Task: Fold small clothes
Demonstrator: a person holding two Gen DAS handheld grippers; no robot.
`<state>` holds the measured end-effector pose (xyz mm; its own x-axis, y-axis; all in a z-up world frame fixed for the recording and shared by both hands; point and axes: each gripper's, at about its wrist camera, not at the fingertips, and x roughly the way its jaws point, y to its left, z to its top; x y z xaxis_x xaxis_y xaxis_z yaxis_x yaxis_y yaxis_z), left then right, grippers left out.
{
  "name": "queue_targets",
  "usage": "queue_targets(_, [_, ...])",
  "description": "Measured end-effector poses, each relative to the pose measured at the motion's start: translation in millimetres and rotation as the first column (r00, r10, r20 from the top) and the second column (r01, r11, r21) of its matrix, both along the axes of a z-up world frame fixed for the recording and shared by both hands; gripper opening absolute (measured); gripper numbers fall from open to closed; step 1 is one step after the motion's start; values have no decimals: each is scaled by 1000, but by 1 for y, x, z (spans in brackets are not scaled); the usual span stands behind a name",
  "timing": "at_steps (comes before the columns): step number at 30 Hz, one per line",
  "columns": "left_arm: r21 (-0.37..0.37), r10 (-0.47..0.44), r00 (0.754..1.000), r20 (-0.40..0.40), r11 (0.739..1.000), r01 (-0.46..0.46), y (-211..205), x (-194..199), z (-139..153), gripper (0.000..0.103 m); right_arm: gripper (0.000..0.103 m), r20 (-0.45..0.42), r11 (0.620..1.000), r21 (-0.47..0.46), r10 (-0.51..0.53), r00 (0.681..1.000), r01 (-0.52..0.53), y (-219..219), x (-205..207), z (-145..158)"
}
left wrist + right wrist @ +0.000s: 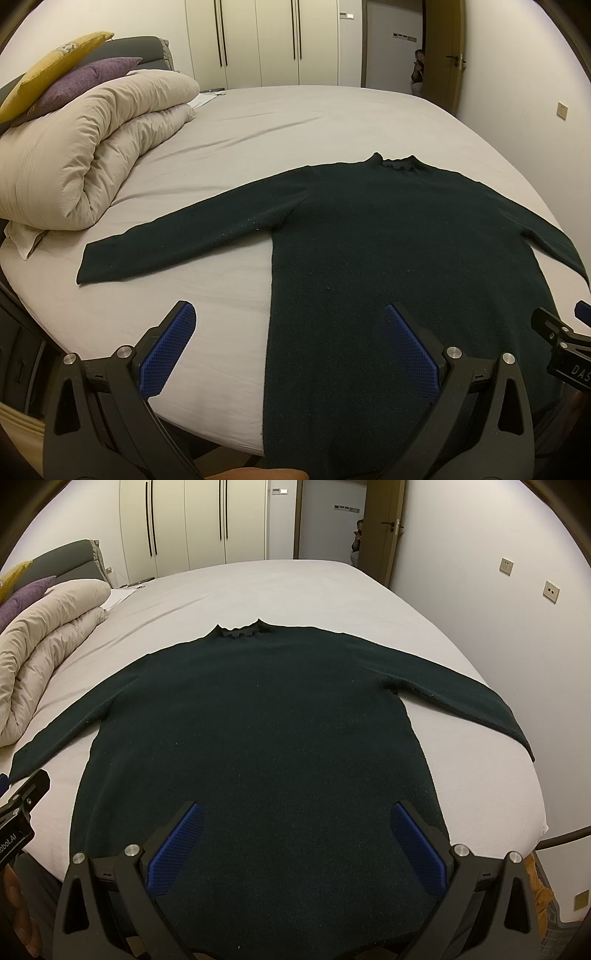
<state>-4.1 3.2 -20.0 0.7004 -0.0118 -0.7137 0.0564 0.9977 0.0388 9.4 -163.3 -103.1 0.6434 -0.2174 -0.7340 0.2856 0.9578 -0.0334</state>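
Observation:
A dark green long-sleeved sweater (pixel 388 236) lies flat on the bed, collar away from me, both sleeves spread out to the sides, hem hanging over the near edge. It also shows in the right wrist view (pixel 266 720). My left gripper (pixel 290 314) is open and empty above the sweater's lower left edge, its left finger over the bare sheet. My right gripper (pixel 295 810) is open and empty above the lower middle of the sweater. The right gripper's tip (pixel 554 325) shows at the right edge of the left wrist view.
The bed has a light grey sheet (pixel 295 122). A folded beige duvet (pixel 92 147) with purple and yellow cushions (pixel 74 85) sits at the left. Wardrobes and an open door with a person (pixel 418 68) stand behind. A wall runs along the bed's right side.

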Motion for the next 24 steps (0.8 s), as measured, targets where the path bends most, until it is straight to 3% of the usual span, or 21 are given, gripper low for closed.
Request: queue_targets(24, [9,3,1000,-12,1000,-3,-1,-1,-3,103,103,-8,1000,0,-1,1000,1,2,0,-2])
